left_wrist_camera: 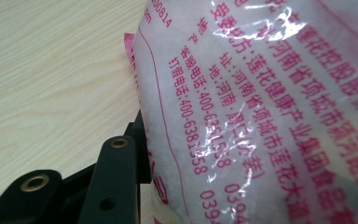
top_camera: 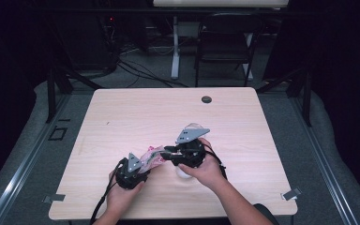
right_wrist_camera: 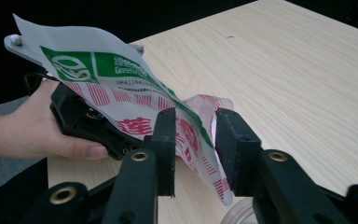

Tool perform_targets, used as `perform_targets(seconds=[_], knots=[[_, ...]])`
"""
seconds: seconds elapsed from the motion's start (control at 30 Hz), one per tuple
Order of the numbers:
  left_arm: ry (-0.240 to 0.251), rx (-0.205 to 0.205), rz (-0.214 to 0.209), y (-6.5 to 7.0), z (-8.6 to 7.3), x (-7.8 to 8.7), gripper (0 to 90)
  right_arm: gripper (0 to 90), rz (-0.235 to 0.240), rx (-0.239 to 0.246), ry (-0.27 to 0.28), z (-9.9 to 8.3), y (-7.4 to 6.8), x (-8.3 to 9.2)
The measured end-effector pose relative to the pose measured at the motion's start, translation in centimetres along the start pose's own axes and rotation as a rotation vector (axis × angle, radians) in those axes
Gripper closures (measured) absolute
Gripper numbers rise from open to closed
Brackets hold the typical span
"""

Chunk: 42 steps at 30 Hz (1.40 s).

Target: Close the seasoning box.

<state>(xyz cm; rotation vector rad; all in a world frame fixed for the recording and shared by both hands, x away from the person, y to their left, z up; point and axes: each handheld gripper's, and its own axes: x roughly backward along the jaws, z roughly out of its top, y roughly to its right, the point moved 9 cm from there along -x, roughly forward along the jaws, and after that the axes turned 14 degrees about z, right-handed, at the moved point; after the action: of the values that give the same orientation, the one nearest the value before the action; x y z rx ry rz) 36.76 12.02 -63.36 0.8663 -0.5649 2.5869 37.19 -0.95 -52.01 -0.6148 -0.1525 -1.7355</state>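
My left claw [top_camera: 146, 165] pinches the packet [top_camera: 153, 158] above the tabletop [top_camera: 136, 112]. My right claw [right_wrist_camera: 195, 140] stands spread around its top edge. The packet looks unopened; opening and emptying it remain, I judge.

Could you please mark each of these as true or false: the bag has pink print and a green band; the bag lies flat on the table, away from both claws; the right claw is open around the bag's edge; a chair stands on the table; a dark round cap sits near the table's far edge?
1. The bag has pink print and a green band. True.
2. The bag lies flat on the table, away from both claws. False: it is raised, gripped by the left claw.
3. The right claw is open around the bag's edge. True.
4. A chair stands on the table. False: it stands on the floor beyond the far edge.
5. A dark round cap sits near the table's far edge. True.
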Motion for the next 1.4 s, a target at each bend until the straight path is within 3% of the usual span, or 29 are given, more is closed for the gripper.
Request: perform_targets(seconds=[0.33,0.6,0.87,0.97,1.4], knots=[[0.001,-0.044,0.033,-0.5,0.3,0.2,60.3,52.3,-0.014,0.017,0.020,0.1,0.2,0.4],[0.014,-0.042,0.055,-1.1,0.6,0.4,60.3,46.9,-0.029,0.033,0.000,0.0,0.3,0.3],[0.026,-0.058,0.103,-2.1,0.9,0.8,60.3,48.9,-0.024,0.023,-0.008,0.0,0.2,0.8],[0.040,-0.104,0.145,-2.5,1.1,1.1,60.3,49.3,-0.024,0.026,0.012,0.3,0.1,1.1],[0.056,-0.184,0.214,-3.0,1.4,1.5,60.4,47.6,-0.009,0.155,-0.021,1.0,-1.7,1.0]])
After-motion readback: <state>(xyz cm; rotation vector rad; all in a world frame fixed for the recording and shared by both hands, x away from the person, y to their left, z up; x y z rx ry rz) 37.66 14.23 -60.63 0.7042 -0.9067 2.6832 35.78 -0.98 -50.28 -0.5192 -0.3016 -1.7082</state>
